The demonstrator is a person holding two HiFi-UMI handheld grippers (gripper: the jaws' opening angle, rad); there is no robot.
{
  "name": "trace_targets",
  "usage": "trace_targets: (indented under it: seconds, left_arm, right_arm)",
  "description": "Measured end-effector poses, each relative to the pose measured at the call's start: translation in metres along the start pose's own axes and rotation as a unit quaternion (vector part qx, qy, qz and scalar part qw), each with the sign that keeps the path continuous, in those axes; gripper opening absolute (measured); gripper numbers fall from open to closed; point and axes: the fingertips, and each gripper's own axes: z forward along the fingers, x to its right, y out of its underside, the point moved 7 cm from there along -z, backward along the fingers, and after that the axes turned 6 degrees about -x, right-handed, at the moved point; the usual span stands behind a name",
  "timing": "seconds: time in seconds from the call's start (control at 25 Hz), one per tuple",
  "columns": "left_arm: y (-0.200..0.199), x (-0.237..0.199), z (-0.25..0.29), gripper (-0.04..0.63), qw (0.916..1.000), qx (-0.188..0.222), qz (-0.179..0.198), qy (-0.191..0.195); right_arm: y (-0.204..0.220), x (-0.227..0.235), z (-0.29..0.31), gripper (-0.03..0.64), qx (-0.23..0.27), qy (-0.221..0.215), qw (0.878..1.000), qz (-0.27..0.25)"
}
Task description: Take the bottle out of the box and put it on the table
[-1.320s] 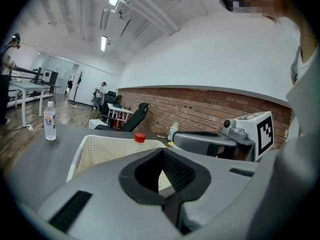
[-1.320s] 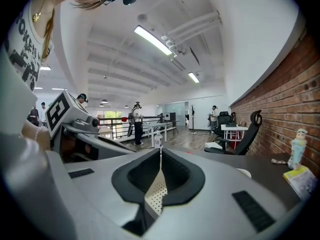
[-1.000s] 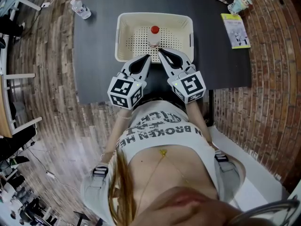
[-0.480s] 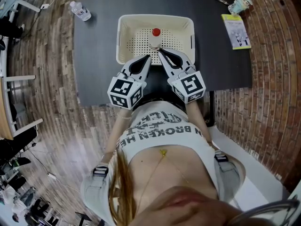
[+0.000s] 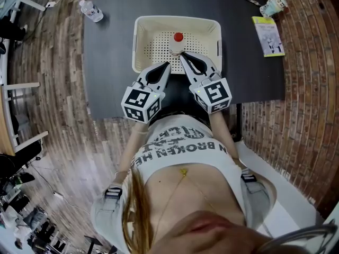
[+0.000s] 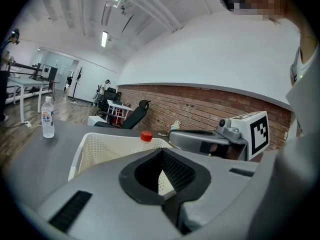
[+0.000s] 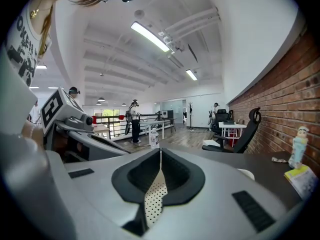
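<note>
Hovering over the table's (image 5: pixel 108 67) near edge, the left gripper (image 5: pixel 168 64) and right gripper (image 5: pixel 181 56) both have jaws pressed together, empty. One should spread wide first, then close around the bottle (image 5: pixel 176 47), which stands upright just inside the box's (image 5: pixel 139 41) near wall.

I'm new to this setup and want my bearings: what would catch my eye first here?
A cream perforated box sits on the dark table, with a red-capped bottle standing upright inside it. The left tool and right tool point toward it from the person's side. Both have their jaws shut and hold nothing.
</note>
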Motion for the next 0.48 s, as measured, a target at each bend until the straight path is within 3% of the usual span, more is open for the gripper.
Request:
trace_targets:
  seconds: [0.48]
  left_arm:
    - [0.009, -0.008, 0.006, 0.003, 0.9997, -0.021, -0.009, 0.001]
  right_arm:
    - [0.015, 0.030, 0.038, 0.033, -0.015, 0.044, 0.999, 0.016]
